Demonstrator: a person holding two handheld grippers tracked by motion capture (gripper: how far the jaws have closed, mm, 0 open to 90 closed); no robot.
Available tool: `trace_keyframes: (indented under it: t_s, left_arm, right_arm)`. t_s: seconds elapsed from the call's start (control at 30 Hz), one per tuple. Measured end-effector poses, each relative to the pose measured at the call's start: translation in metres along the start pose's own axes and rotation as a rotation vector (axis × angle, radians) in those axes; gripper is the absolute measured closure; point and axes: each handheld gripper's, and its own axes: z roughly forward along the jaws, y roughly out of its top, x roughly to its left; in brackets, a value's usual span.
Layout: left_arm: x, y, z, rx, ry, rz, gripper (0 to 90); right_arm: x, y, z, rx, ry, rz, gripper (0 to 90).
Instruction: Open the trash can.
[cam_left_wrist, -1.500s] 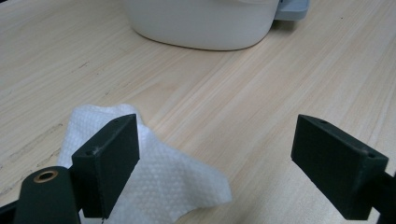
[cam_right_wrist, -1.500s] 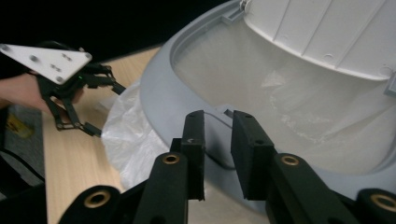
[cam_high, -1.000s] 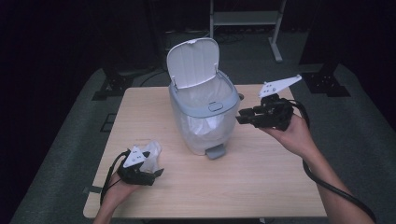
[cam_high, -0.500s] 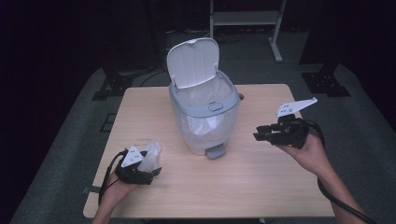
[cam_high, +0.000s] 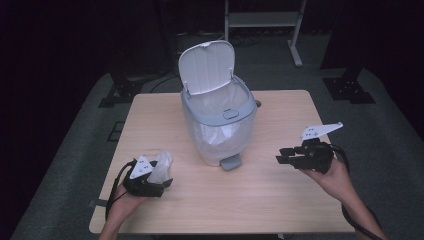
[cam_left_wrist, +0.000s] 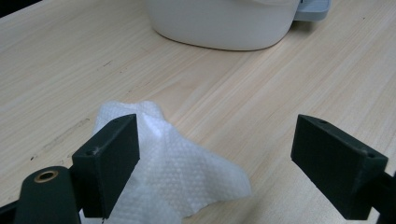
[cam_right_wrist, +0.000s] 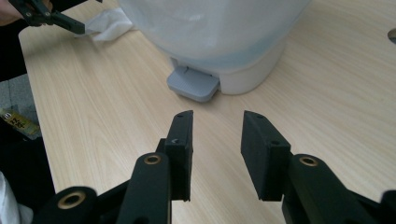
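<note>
Loosely, the crumpled tissue (cam_left_wrist: 168, 172) stretches toward the bin (cam_high: 220, 125).

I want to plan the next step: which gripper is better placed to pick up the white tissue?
Left. The left gripper has open jaws around the white tissue on the table. The right gripper is across the pedal bin, jaws empty and aimed toward its pedal.
</note>
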Motion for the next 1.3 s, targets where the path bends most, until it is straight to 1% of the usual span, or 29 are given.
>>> trace_keyframes:
  t_s: [0.07,0.17,0.27,0.33,0.4,0.47,0.53,0.67,0.7,0.77,0.8,0.87,0.9,0.93,0.97,1.07,1.2,1.23,1.27,1.3]
  left_arm:
    - [0.0,0.001,0.0,0.001,0.005,0.004,14.2]
    - [0.002,0.002,-0.001,-0.007,0.005,-0.005,14.2]
    - [0.005,0.003,-0.003,-0.015,0.023,-0.018,14.2]
    - [0.008,0.004,-0.003,-0.011,0.042,-0.017,14.3]
    - [0.01,0.004,-0.002,0.001,0.04,-0.007,21.2]
    - [0.012,0.003,-0.001,0.024,0.042,0.0,27.6]
    - [0.016,0.003,0.001,0.037,0.042,-0.001,35.0]
    - [0.023,-0.001,0.008,0.07,0.044,0.01,43.8]
    - [0.026,-0.002,0.01,0.081,0.038,0.007,43.9]
    - [0.032,-0.006,0.013,0.102,0.042,-0.001,43.1]
    - [0.035,-0.008,0.015,0.107,0.04,-0.015,42.6]
    - [0.039,-0.011,0.018,0.118,0.041,-0.025,41.5]
    - [0.041,-0.013,0.019,0.121,0.038,-0.033,41.4]
    - [0.044,-0.015,0.021,0.131,0.026,-0.047,41.0]
    - [0.046,-0.017,0.022,0.139,0.025,-0.054,40.4]
    - [0.049,-0.02,0.026,0.153,0.013,-0.069,39.8]
    - [0.05,-0.022,0.029,0.173,-0.006,-0.081,41.1]
    - [0.05,-0.023,0.03,0.177,-0.008,-0.079,42.0]
    - [0.05,-0.023,0.03,0.175,-0.015,-0.087,42.9]
    - [0.05,-0.023,0.03,0.174,-0.02,-0.087,46.6]
  right_arm:
    - [0.0,-0.006,0.002,-0.003,0.001,0.006,62.8]
    - [0.0,-0.016,0.005,-0.006,0.004,0.015,62.5]
    - [0.002,-0.025,0.01,-0.006,0.014,0.019,62.1]
    - [0.002,-0.032,0.015,0.0,0.019,0.024,62.1]
    - [0.003,-0.041,0.019,0.003,0.029,0.03,61.9]
    - [0.004,-0.045,0.02,0.005,0.031,0.032,61.4]
    - [0.005,-0.049,0.021,0.003,0.033,0.03,61.2]
    - [0.007,-0.053,0.019,0.006,0.039,0.031,60.2]
    - [0.007,-0.054,0.018,0.005,0.039,0.033,60.2]
    - [0.008,-0.055,0.018,0.002,0.041,0.035,60.1]
    - [0.008,-0.056,0.017,0.0,0.042,0.036,60.1]
    - [0.008,-0.058,0.017,0.0,0.046,0.043,59.8]
    - [0.007,-0.059,0.018,0.0,0.047,0.044,59.7]
    - [0.008,-0.06,0.018,0.002,0.049,0.049,59.4]
    - [0.007,-0.061,0.019,0.005,0.051,0.05,59.2]
    - [0.008,-0.064,0.021,0.015,0.051,0.05,58.6]
    - [0.008,-0.07,0.025,0.017,0.058,0.062,57.7]
    - [0.008,-0.072,0.026,0.016,0.059,0.063,57.5]
    - [0.008,-0.074,0.027,0.017,0.059,0.065,57.3]
    - [0.007,-0.075,0.028,0.016,0.06,0.069,56.9]
